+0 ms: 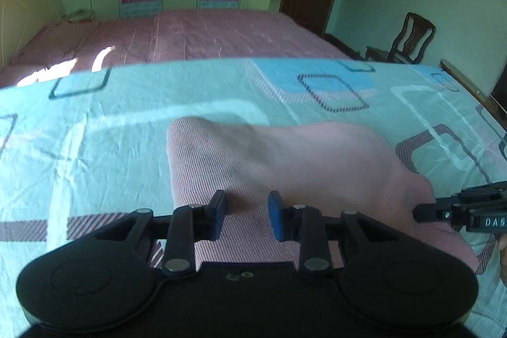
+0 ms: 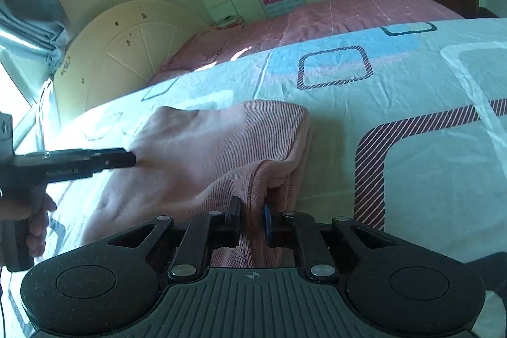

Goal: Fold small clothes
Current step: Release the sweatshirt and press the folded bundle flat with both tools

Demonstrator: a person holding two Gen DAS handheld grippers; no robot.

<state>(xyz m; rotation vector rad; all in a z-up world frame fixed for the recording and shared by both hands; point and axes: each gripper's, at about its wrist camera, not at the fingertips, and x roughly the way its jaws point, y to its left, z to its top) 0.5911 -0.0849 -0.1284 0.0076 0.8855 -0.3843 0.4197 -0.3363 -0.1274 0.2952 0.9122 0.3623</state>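
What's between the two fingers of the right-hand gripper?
A bunched, stitched edge of the pink garment runs between the fingers of the right gripper, which pinch it. That shows in the right wrist view.

Left gripper [image 1: 246, 216] angled down, jaws narrowly apart, pink cloth [image 1: 285, 167] under and between the fingers, pads not visibly pressing it. Right gripper [image 2: 252, 219] angled down too, jaws nearly together, pinching a stitched fold of the cloth between the pads. Left hand [image 2: 35, 220] wrapped round its handle, seen at the left edge of the right wrist view.
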